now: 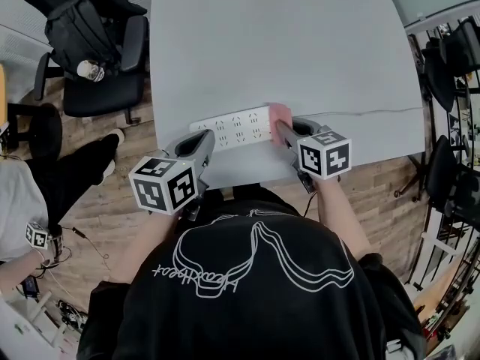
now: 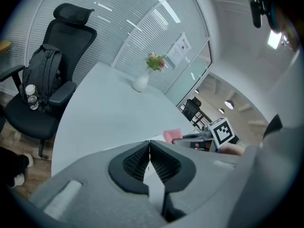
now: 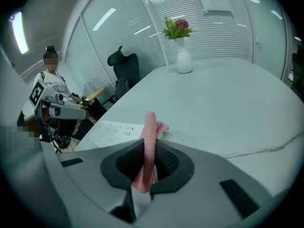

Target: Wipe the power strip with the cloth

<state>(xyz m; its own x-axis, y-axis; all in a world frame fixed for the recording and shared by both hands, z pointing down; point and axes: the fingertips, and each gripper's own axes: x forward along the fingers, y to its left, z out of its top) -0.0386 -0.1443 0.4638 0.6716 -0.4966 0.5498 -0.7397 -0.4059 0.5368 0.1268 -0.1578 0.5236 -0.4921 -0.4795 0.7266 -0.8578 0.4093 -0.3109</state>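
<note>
left claw point(image 2: 149, 151): jaws squeezed together, nothing in them
right claw point(image 3: 147, 161): clamped on the pink cloth point(image 3: 150, 129)
cloth: pokes out ahead of right claw, over the strip's right end
power strip point(image 1: 232, 128): flat on bench point(image 1: 285, 51), between both claws

The long white plastic power strip point(image 1: 232, 128) lies flat by the near edge of the pale table point(image 1: 300, 43). Its length runs left to right and its rows of sockets face up (a thin white cord point(image 1: 375, 113) trails off to the right). The pink knitted cloth point(image 3: 151, 125) is bunched into a narrow upright band, pinched between the right gripper's point(image 3: 148, 146) jaws, at the strip's right end.
</note>
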